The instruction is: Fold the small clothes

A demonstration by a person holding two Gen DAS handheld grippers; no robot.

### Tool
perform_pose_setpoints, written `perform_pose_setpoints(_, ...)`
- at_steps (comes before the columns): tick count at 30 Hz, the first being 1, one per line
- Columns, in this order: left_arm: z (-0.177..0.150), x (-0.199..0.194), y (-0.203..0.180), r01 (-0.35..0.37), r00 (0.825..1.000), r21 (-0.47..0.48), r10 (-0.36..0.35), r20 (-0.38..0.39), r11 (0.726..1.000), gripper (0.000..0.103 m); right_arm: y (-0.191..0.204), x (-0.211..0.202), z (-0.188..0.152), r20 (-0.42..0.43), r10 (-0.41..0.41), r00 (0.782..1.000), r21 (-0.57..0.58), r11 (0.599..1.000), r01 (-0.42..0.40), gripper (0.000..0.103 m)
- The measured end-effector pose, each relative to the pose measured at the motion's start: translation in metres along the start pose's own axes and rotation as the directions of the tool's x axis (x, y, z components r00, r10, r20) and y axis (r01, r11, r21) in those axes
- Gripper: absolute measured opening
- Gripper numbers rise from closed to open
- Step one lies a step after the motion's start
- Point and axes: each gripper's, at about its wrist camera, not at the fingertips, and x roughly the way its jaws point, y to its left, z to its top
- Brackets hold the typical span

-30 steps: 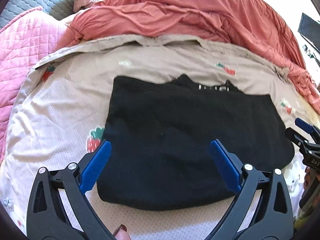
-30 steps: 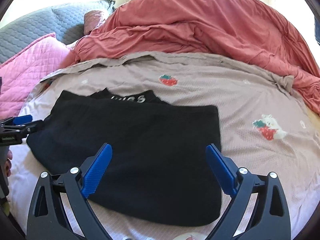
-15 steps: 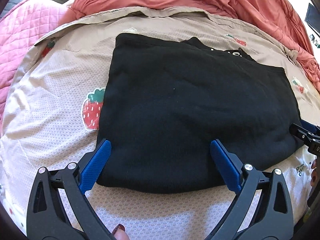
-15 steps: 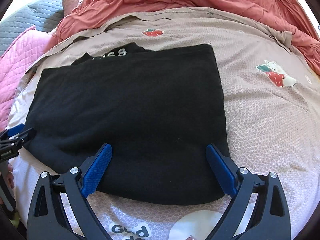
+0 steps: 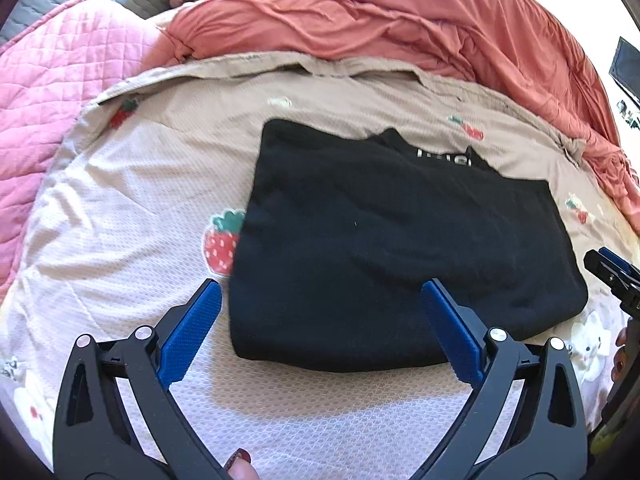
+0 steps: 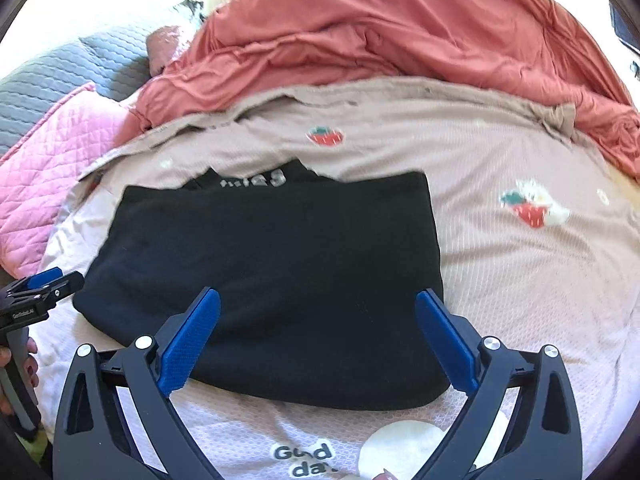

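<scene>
Left wrist view: the left gripper (image 5: 320,328) is hanging spread wide and empty over the near edge of the garment (image 5: 400,240), which is lying folded on the bed (image 5: 100,220).

Right wrist view: the right gripper (image 6: 318,332) is likewise gaping, holding nothing, above that edge. The garment (image 6: 280,260) is looking soft, limp and light; pinching its near corners seems best.

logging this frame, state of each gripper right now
left gripper: open, holding nothing, above the near edge of the black garment.
right gripper: open, holding nothing, above the same garment.
</scene>
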Motion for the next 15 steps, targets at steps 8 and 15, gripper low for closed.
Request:
perform_pose_setpoints(8, 0.011, -0.022, 0.014, -0.018, 0.999, -0.031, 0.020, 0.043, 0.999, 0.094, 0.021, -0.020, 0.011, 0.057, 0.029, 0.998, -0.048, 0.999, -0.026, 0.098)
perform_pose_setpoints(15, 0.015, -0.029, 0.029, -0.038, 0.998, -0.054, 0.042, 0.056, 0.998, 0.094, 0.047, -0.028, 0.014, 0.076, 0.056, 0.996, -0.100, 0.994, -0.048, 0.099)
